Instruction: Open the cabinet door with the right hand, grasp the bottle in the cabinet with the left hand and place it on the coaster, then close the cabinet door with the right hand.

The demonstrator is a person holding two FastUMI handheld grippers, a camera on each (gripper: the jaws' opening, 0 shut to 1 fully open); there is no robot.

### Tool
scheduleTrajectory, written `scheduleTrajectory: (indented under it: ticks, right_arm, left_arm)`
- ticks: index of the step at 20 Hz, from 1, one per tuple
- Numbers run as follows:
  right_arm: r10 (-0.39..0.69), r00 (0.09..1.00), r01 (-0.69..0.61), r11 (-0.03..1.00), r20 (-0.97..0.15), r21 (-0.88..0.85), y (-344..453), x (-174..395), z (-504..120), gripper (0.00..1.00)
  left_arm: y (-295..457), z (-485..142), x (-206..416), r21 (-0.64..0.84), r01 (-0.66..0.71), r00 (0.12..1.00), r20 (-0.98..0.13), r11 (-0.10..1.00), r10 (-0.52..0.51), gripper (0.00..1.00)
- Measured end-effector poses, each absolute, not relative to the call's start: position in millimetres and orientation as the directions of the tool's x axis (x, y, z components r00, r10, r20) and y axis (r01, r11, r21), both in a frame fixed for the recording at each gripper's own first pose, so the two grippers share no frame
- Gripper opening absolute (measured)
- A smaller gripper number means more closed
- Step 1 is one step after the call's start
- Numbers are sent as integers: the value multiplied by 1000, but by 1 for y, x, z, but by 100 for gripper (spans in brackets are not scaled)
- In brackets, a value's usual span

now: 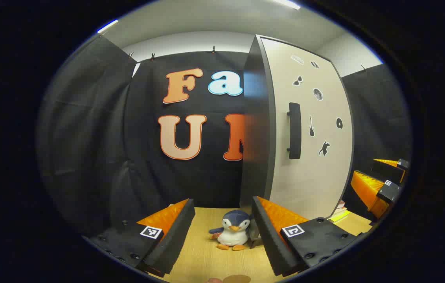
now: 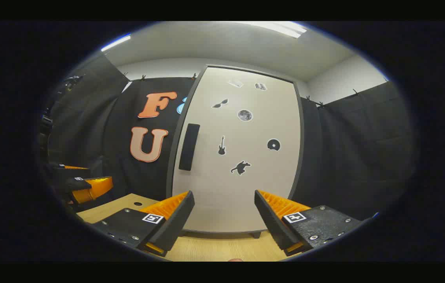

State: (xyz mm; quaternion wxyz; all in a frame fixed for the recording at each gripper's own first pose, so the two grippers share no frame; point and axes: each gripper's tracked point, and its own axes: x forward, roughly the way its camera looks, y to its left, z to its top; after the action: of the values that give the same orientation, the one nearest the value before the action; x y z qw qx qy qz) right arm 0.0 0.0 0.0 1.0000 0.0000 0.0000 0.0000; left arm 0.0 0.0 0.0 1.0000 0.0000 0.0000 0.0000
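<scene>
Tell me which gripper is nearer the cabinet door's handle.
Right. The right gripper faces the cabinet door squarely, the handle up-left of it. The left gripper sits off the cabinet's side edge, above the penguin toy.

The cabinet door (image 2: 238,157) is a pale cream with a dark grey edge, dotted with small black and grey stickers: sunglasses, a moon, a guitar, a disc, a cat shape. Its handle (image 2: 189,146) is plain black. The side of the cabinet (image 1: 257,129) is dark grey. The surface (image 1: 206,251) is light wood with a fine grain. On it is a toy penguin (image 1: 233,234), dark blue on the head and back, white on the belly, with an orange beak and feet. The ceiling (image 2: 222,47) is white.
</scene>
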Motion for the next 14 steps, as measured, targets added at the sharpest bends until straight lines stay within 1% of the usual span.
scheduleTrajectory:
  ticks: [1, 3, 4, 5, 7, 8, 10, 14]
  right_arm:
    - [5, 1000, -5, 1000, -6, 3, 0, 2, -2, 95]
    - [15, 1000, -15, 1000, -12, 5, 0, 4, -5, 95]
    - [19, 1000, -19, 1000, -12, 5, 0, 6, -5, 97]
    - [21, 1000, -21, 1000, -14, 5, 1, 7, -6, 95]
    - [28, 999, -28, 1000, -16, 6, 3, 7, -6, 95]
    - [29, 999, -29, 1000, -13, 7, 4, 7, -5, 97]
    - [31, 999, -31, 999, -10, 9, 5, 7, -4, 95]
    - [35, 999, -35, 999, -7, 15, 10, 9, -1, 95]
  left_arm:
    - [-1, 0, -1, 10, -4, 1000, 2, 1000, 4, 96]
    - [-2, 3, -1, 23, -10, 1000, 10, 1000, 10, 95]
    - [-3, 5, -2, 29, -12, 1000, 14, 1000, 11, 95]
    - [-2, 5, -3, 33, -15, 1000, 15, 999, 14, 95]
    - [-3, 7, -3, 38, -15, 1000, 18, 999, 15, 95]
    - [-3, 8, -2, 40, -16, 1000, 20, 999, 15, 95]
    - [-1, 10, -4, 43, -17, 1000, 24, 999, 16, 95]
    - [5, 13, -6, 39, -26, 999, 32, 999, 25, 95]
